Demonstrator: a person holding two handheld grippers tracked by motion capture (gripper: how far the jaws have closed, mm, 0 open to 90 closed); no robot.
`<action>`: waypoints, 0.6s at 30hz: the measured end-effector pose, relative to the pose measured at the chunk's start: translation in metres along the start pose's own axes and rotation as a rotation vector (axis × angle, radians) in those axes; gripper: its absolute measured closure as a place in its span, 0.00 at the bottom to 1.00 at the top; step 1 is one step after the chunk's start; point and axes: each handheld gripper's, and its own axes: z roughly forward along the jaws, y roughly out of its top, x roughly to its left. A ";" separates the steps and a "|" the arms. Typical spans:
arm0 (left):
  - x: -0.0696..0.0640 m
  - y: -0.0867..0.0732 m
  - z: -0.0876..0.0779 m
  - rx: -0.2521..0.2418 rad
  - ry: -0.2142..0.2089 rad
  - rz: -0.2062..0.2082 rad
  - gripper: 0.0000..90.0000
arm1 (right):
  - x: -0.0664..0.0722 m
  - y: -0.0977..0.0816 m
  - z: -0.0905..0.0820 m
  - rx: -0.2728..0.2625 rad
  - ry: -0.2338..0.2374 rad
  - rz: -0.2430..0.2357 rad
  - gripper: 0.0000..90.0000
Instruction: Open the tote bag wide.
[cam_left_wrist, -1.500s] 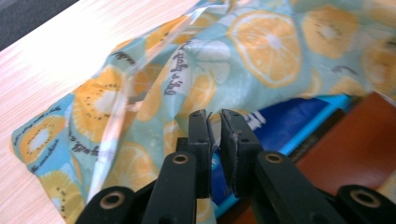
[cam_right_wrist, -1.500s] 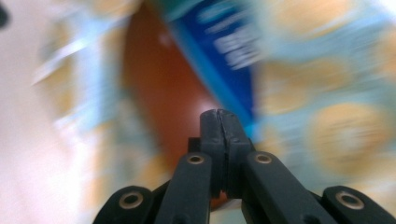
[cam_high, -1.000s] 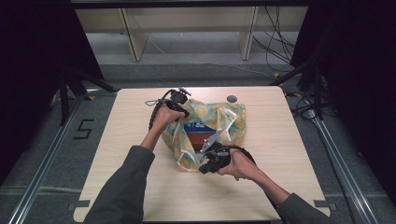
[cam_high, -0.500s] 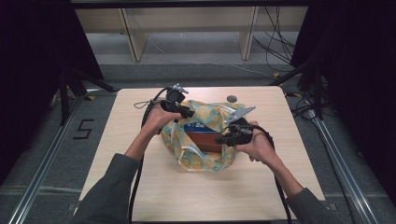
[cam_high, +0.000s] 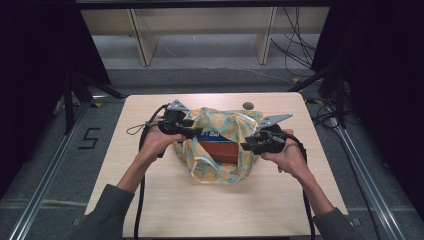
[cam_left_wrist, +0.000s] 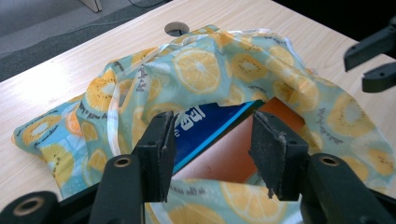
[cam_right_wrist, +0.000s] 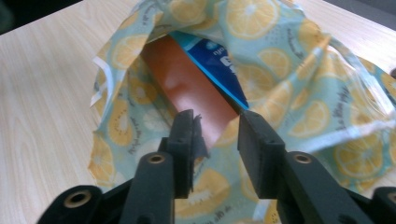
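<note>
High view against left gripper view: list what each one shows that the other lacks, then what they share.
High view alone: the person's forearms and both hands, the left gripper and right gripper at opposite sides of the bag's mouth, the floor beyond with a 5 marked on it, and shelving legs.

Left gripper view alone: its own jaws standing apart close up, and the lemon and kiwi slices printed on the bag.

Shared: the wooden table, the hole near its far edge, and the blue and orange box inside the open bag.

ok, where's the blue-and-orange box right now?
High view: table centre, the box lies inside the open fruit-print bag, between the left claw and right claw.
</note>
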 end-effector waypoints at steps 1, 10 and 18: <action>-0.002 -0.002 -0.001 0.004 0.004 0.003 0.54 | -0.001 -0.002 -0.001 -0.004 0.001 0.002 0.73; -0.008 -0.028 -0.011 -0.011 -0.012 -0.012 0.46 | -0.007 -0.012 -0.008 -0.025 -0.038 0.034 0.64; -0.013 -0.039 -0.020 -0.025 -0.011 -0.014 0.38 | -0.006 -0.016 -0.007 -0.017 -0.048 0.032 0.57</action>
